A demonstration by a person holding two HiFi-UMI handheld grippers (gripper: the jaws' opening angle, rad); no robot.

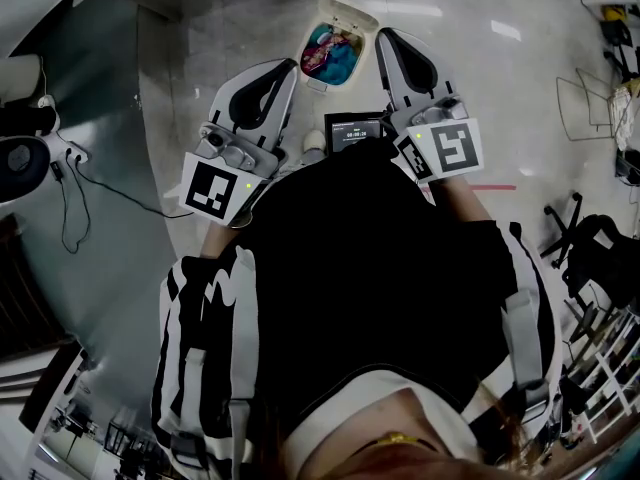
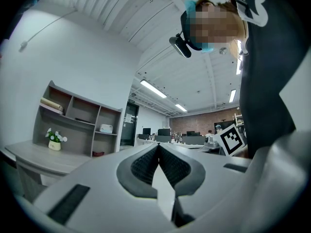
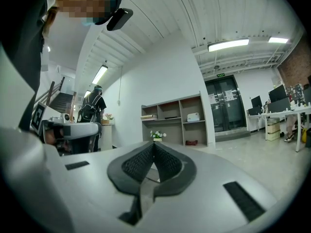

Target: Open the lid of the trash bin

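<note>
I count 1 trash bin [image 1: 333, 53], standing on the glossy floor [image 1: 480, 58] just ahead of me, and its 1 lid [image 1: 348, 13] is up, hinged back at the bin's far rim. Blue and red rubbish shows inside the open mouth.

2 grippers are in play. The left gripper [image 2: 158, 144] has its ribbed pads [image 2: 145, 165] pressed together at the tips with nothing between them. It's the same on the right gripper [image 3: 153, 143]: pads [image 3: 167, 161] meeting at the tip, holding nothing.

From the head view, both are held low against my dark top, noses aimed forward at the bin, 1 either side of it. The left gripper's tip is beside the bin's near-left corner and the right's beside its right edge; I can't tell whether either touches. 2 marker cubes, 1 per gripper, face up.
</note>
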